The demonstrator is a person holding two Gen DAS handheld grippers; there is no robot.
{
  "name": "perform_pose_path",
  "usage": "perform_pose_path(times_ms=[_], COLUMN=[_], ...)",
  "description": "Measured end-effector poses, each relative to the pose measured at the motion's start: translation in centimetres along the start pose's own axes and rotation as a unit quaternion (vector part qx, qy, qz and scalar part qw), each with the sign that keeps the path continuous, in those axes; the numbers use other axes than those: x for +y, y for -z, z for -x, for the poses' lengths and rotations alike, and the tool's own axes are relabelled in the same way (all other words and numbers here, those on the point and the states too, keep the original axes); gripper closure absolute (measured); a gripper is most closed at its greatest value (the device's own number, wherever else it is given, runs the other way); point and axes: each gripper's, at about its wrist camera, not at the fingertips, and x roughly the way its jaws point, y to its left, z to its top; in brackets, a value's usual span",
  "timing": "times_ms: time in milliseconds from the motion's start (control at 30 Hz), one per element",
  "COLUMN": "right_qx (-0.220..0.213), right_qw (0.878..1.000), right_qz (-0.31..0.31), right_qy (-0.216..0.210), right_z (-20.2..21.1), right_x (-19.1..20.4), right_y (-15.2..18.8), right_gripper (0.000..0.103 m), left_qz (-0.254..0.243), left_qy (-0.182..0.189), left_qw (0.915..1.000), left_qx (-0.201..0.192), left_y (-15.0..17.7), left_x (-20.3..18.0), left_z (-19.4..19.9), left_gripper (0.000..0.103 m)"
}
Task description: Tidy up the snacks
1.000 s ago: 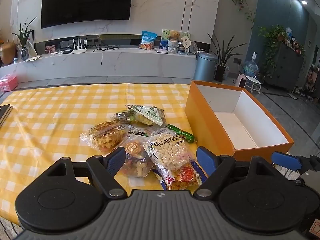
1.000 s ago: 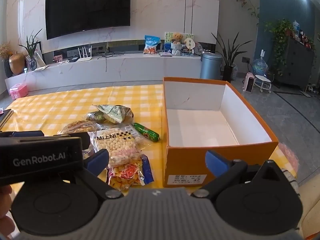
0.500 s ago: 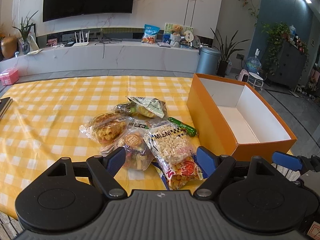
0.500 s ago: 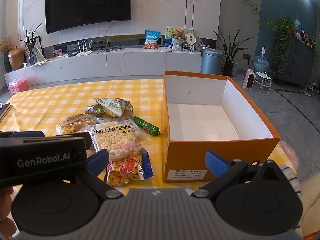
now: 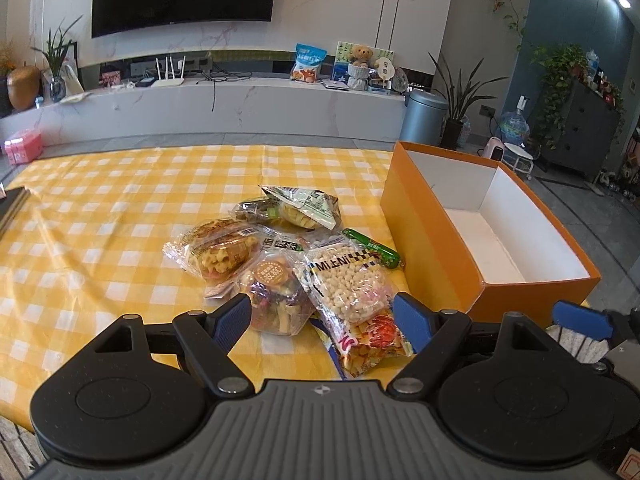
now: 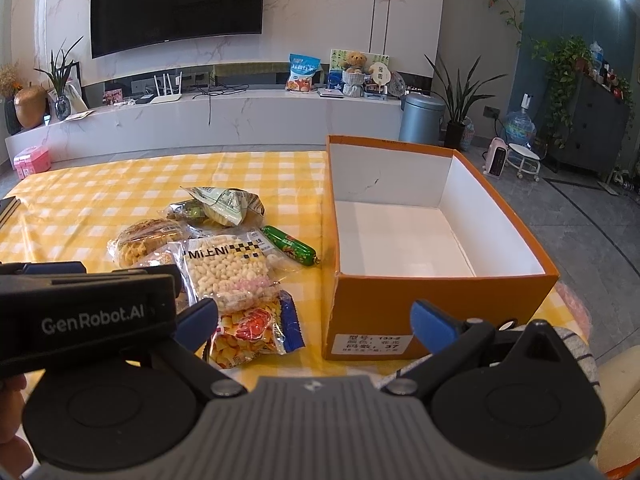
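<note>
My left gripper [image 5: 322, 322] has a ribbed grey body with a small white emblem, two black round discs, black finger arms with silver screws, and blue pads. My right gripper [image 6: 314, 324] is built the same. Seen from it, the left unit's black housing reads "GenRobot.AI" in white. A grey striped sleeve [image 6: 576, 344] shows.
</note>
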Motion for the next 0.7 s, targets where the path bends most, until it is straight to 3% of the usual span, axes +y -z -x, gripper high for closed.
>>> perform_pose_path(times_ms=[700], right_qx=[0.007], right_qw=[1.000], right_qz=[0.005], right_qy=[-0.003], right_z=[-0.55], right_x=[0.33], right_y=[0.00], right_gripper=[0.003], left_qz=[0.006], left_qy=[-0.002], left_qw=[0.9999], left_qx=[0.009], left_y=[0.02], left_x=[0.28], left_z=[-0.48], left_gripper=[0.009])
